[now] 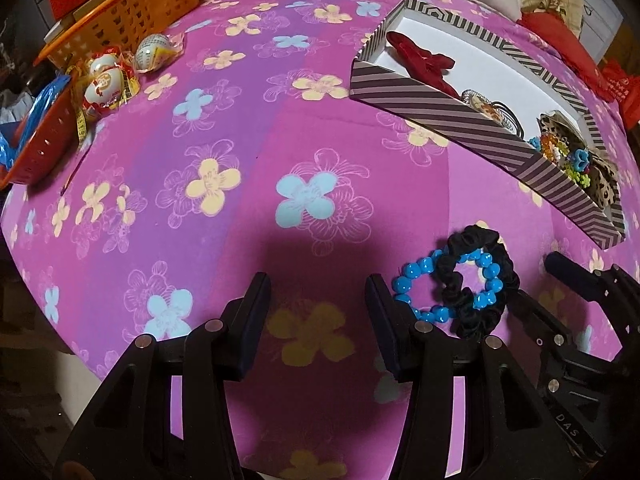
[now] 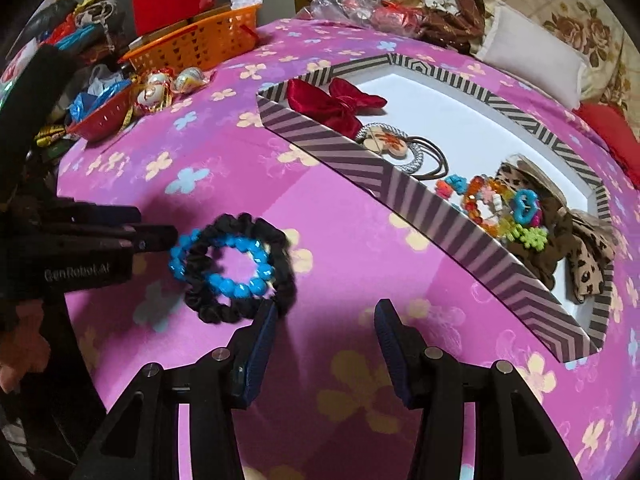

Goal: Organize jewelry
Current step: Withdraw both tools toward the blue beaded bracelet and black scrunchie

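Bed: a pink and purple flowered sheet (image 1: 248,128) covers the bed and carries everything here.
Box: a long striped box (image 2: 432,204) with a white floor lies on the sheet, toward the right in both views.
Box contents: a red velvet bow (image 2: 340,100) at the far end, a silver hair tie with a flower charm (image 2: 386,146) in the middle, a heap of bright plastic bead bracelets (image 2: 500,210) and a leopard-print scrunchie (image 2: 580,256) at the near end.
Baskets: an orange basket (image 1: 132,12) and a smaller red basket (image 1: 36,152) sit at the far left edge, with two foil-wrapped eggs (image 1: 128,68) beside them.
Left claw (image 1: 316,292): jaws parted, nothing between them but sheet; its right finger stands just beside the blue beads.
Right claw (image 2: 324,320): jaws parted and empty; its left fingertip (image 2: 269,312) sits at the edge of the black scrunchie, and whether it touches cannot be told.
Black scrunchie (image 2: 276,240): lies flat on the sheet outside the box, between the two claws.
Blue bead bracelet (image 1: 420,276): overlaps the black scrunchie, looped through it.
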